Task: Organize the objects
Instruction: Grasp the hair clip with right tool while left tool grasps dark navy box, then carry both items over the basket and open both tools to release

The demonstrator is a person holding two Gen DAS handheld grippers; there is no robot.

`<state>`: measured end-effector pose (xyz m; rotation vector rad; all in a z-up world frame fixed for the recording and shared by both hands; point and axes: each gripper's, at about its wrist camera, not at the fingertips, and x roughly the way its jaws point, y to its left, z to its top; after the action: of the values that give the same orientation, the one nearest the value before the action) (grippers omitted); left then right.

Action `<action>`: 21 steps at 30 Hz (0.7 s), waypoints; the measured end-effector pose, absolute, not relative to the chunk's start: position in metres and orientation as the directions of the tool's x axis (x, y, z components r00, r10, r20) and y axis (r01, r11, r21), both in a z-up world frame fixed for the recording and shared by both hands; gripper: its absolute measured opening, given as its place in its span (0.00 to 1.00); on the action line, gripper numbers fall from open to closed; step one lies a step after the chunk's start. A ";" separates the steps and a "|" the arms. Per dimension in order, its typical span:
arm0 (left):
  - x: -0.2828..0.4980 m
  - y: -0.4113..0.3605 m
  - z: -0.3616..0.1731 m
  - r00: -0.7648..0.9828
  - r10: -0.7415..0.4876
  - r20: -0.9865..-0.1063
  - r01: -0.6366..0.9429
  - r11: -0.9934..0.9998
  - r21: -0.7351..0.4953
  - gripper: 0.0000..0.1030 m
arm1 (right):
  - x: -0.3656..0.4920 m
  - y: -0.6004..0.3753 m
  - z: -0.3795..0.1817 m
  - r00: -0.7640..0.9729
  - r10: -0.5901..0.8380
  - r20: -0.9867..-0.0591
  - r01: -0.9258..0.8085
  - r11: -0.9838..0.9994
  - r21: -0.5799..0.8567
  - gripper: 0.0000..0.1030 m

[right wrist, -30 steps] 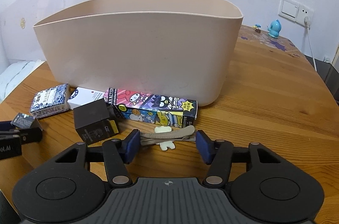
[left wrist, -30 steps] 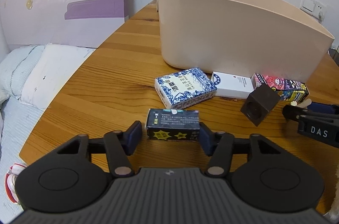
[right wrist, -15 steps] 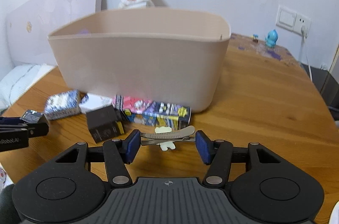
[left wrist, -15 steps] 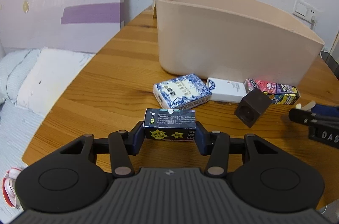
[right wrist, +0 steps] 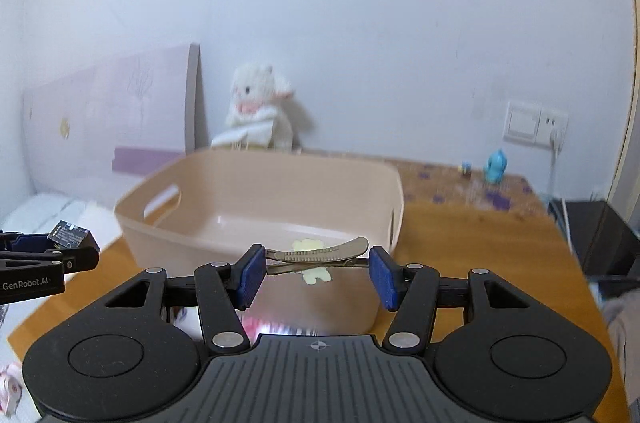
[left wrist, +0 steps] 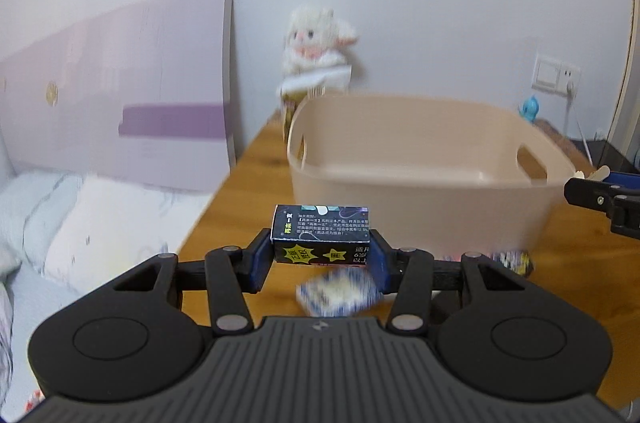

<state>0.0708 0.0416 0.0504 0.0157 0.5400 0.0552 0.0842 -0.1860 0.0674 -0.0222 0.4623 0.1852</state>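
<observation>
We see the left gripper clamped on a small black box with yellow star labels, its 2 blue pads pressing the box's short ends and holding it above the wooden table, in front of the beige bin. The right gripper holds a metal hair clip with a pale yellow charm lengthwise between its pads, jaws moderately apart, just over the bin's near rim. A blurred blue-and-white box lies on the table below the left gripper.

Both wrist views forward, near, sharing the bin.
</observation>
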 end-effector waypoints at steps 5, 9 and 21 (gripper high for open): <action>0.094 0.033 0.074 0.887 0.067 -0.456 -0.048 0.997 0.053 0.50 | 0.102 -0.187 0.083 0.895 0.167 -0.413 -0.171 0.985 0.028 0.52; 0.123 0.020 0.084 0.896 0.062 -0.439 -0.033 0.997 0.074 0.50 | 0.122 -0.186 0.086 0.896 0.165 -0.413 -0.162 0.986 0.041 0.52; 0.202 -0.008 0.057 0.854 0.102 -0.509 -0.026 0.988 0.155 0.50 | 0.180 -0.164 0.069 0.878 0.114 -0.465 -0.133 0.991 -0.009 0.52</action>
<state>0.2019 -0.0082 0.0575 0.1446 0.5427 0.0676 0.1802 -0.1640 0.0688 -0.0408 0.4828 0.1286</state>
